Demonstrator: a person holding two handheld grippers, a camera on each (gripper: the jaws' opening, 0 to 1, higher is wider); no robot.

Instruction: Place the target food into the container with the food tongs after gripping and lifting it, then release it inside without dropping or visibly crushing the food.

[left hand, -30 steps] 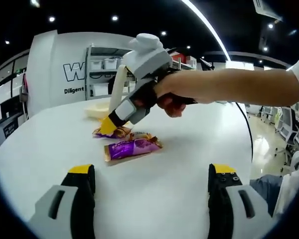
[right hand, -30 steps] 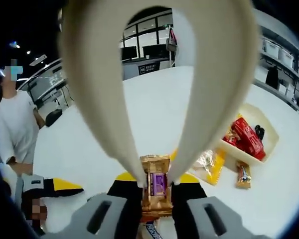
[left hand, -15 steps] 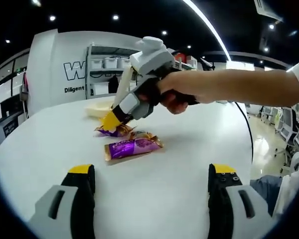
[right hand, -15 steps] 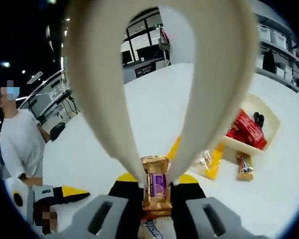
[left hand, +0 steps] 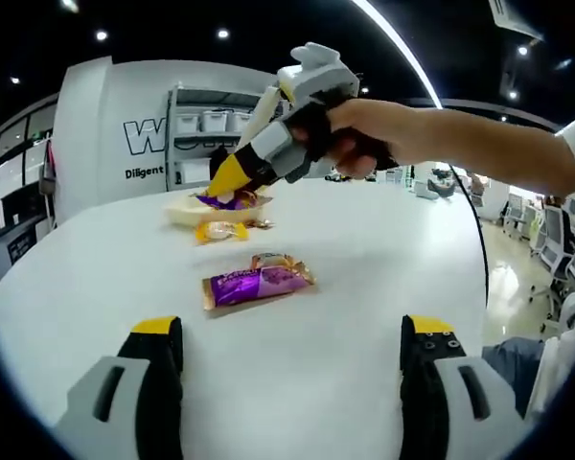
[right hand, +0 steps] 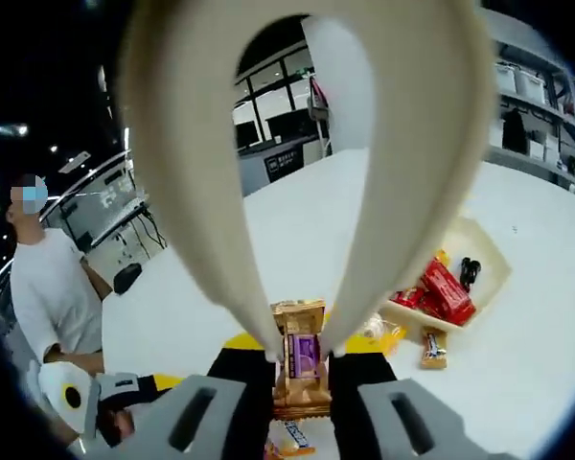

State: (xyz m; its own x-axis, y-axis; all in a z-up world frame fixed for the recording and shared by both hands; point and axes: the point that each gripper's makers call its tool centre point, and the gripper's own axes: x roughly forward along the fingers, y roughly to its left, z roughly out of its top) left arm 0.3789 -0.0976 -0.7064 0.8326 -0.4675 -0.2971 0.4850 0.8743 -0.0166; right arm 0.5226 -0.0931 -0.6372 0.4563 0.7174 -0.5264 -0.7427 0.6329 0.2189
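Right hand-held gripper [right hand: 302, 359]: squeezes the food tongs [right hand: 307, 172] so their tips pinch the purple snack [right hand: 302, 355], clear of the bench [left hand: 345, 287].
Container [right hand: 460, 278]: ahead and right, awaiting it.
Left hand-held gripper [left hand: 287, 355]: jaws spread, idle.

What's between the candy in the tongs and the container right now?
Nothing visible blocks it. The purple candy is pinched in the tongs held by the right gripper, lifted near the container. Two loose wrapped snacks lie on the table beside its rim.
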